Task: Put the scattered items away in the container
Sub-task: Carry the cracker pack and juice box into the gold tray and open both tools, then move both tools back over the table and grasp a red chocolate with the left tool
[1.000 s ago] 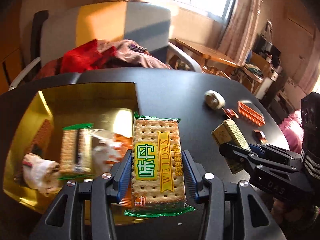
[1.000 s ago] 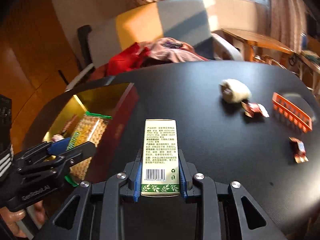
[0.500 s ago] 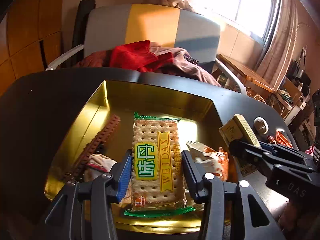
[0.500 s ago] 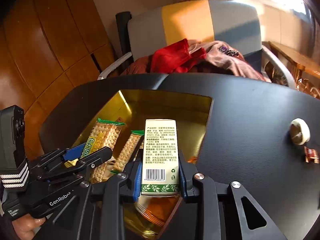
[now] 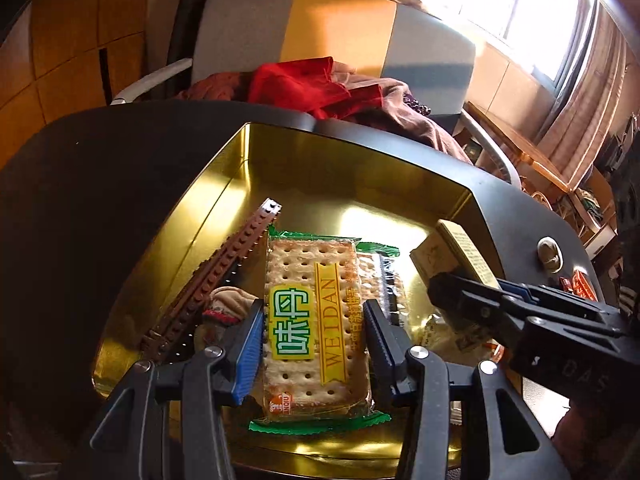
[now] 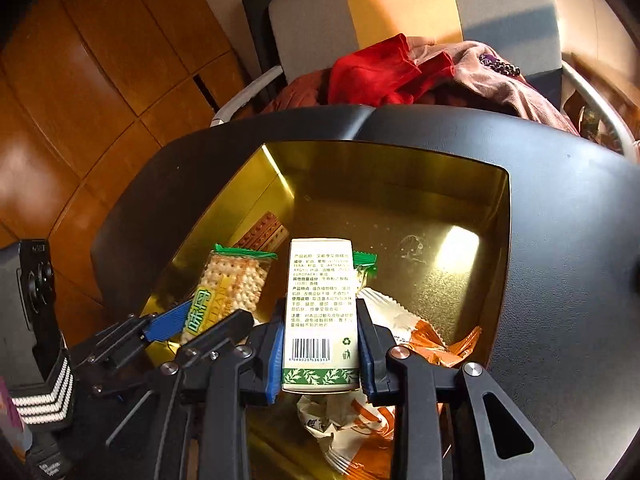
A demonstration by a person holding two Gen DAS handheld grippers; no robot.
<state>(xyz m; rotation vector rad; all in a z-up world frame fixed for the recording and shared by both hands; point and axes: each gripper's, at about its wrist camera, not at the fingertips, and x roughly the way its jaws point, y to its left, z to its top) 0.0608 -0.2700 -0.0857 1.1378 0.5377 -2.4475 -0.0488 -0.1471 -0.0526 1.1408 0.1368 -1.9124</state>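
My left gripper (image 5: 314, 340) is shut on a cracker packet (image 5: 314, 320) with a green and yellow label and holds it over the gold tin (image 5: 360, 184). My right gripper (image 6: 320, 344) is shut on a small white and green box (image 6: 320, 304) and holds it over the same tin (image 6: 400, 184). Inside the tin lie a brown brick strip (image 5: 216, 276), a second cracker packet (image 5: 378, 276), a small cloth item (image 5: 228, 304) and an orange and white snack wrapper (image 6: 416, 336). Each gripper shows in the other's view, the right one (image 5: 448, 280) and the left one (image 6: 208, 320).
The tin stands on a black round table (image 5: 100, 184). A chair (image 5: 340, 32) with red and brown clothes (image 5: 320, 84) stands behind it. At the table's right edge lie a white roll (image 5: 550, 254) and small orange pieces (image 5: 576, 284).
Both grippers have swung left from over the bare table to over the gold tin, each still holding its item. The loose items on the right have slid to the edge of view.
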